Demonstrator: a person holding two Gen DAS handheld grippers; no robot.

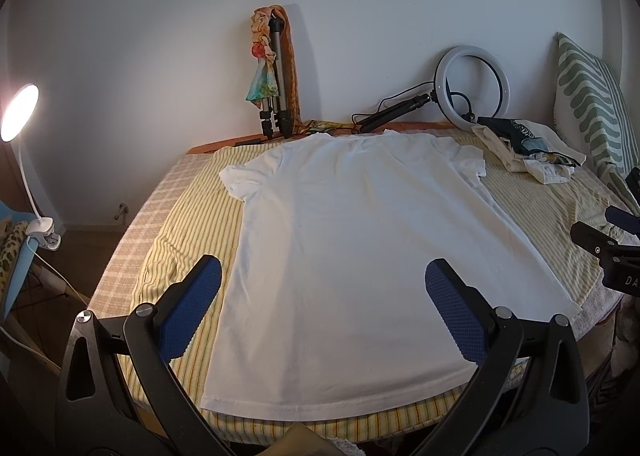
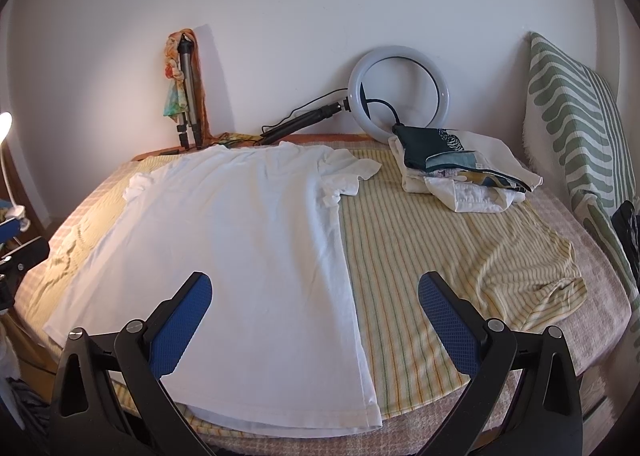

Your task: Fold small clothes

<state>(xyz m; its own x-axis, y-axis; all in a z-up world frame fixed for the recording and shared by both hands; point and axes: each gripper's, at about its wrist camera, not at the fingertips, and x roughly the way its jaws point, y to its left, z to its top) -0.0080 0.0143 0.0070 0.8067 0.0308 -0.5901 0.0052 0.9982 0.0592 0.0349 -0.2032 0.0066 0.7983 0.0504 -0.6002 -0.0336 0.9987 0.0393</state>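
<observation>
A white T-shirt (image 1: pixel 352 256) lies flat on a yellow striped sheet (image 2: pixel 420 276), collar toward the wall, hem at the near edge of the bed (image 2: pixel 600 296). Bare sheet stretches to its right, and a narrower strip shows on its left. A pile of folded clothes (image 2: pixel 460 172) sits near the far right corner, beside a ring light (image 2: pixel 400 92), a tripod (image 1: pixel 278 76) and a green patterned cushion (image 2: pixel 580 116) against the wall. A lamp (image 1: pixel 18 112) glows at left. The left gripper (image 1: pixel 322 300) hovers wide open and empty above the hem. The right gripper (image 2: pixel 314 312), also wide open and empty, straddles the shirt's right edge.
</observation>
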